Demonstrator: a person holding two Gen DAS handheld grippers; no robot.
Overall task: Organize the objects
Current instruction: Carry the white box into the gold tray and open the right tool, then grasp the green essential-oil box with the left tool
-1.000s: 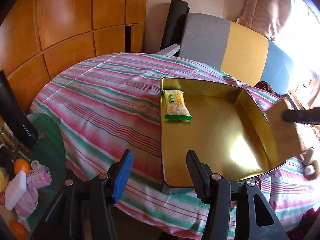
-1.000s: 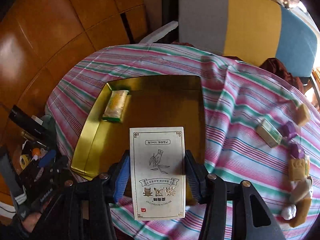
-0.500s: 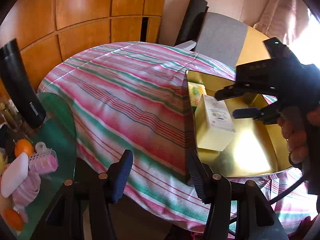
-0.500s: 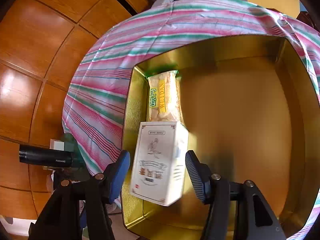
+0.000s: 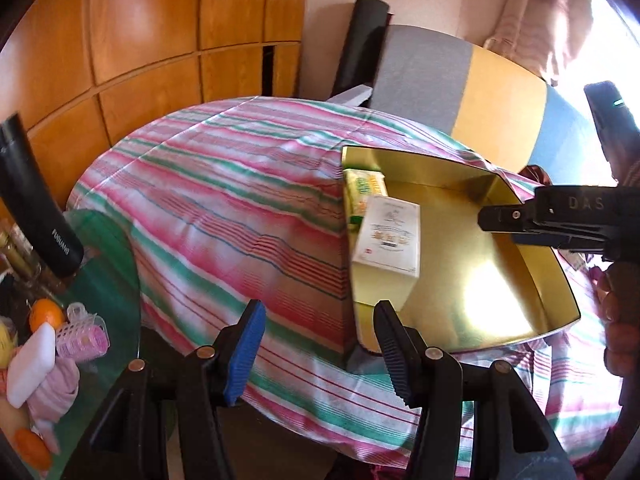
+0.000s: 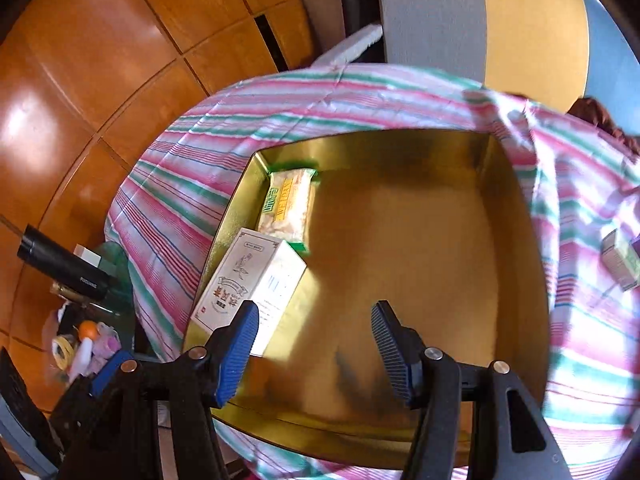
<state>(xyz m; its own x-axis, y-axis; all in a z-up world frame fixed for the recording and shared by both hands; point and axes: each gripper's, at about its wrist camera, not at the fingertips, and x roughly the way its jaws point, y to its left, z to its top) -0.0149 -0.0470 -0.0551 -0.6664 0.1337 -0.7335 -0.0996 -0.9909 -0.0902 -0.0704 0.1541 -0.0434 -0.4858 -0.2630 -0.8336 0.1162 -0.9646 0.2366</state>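
Note:
A gold metal tray (image 6: 516, 216) lies on the striped tablecloth (image 6: 180, 216). Inside it, by the left wall, lie a green and yellow snack packet (image 6: 288, 204) and a white printed box (image 6: 250, 280), the box partly over the packet's near end. My right gripper (image 6: 314, 344) is open and empty, just above the tray floor, right of the box. My left gripper (image 5: 320, 344) is open and empty over the table's near edge, left of the tray (image 5: 532, 280). The box (image 5: 388, 236), the packet (image 5: 366, 190) and the right gripper's body also show in the left wrist view.
A green side table (image 5: 100, 280) at the left holds a black flask (image 5: 36, 204), an orange (image 5: 46, 314), a pink hair roller (image 5: 82, 332) and other small things. A small box (image 6: 620, 256) lies on the cloth right of the tray. A grey, yellow and blue chair back (image 5: 460, 88) stands behind.
My right gripper carried the white box over the tray, set it down by the left wall beside the snack packet, opened and pulled back. My left gripper stayed open, shifting a little.

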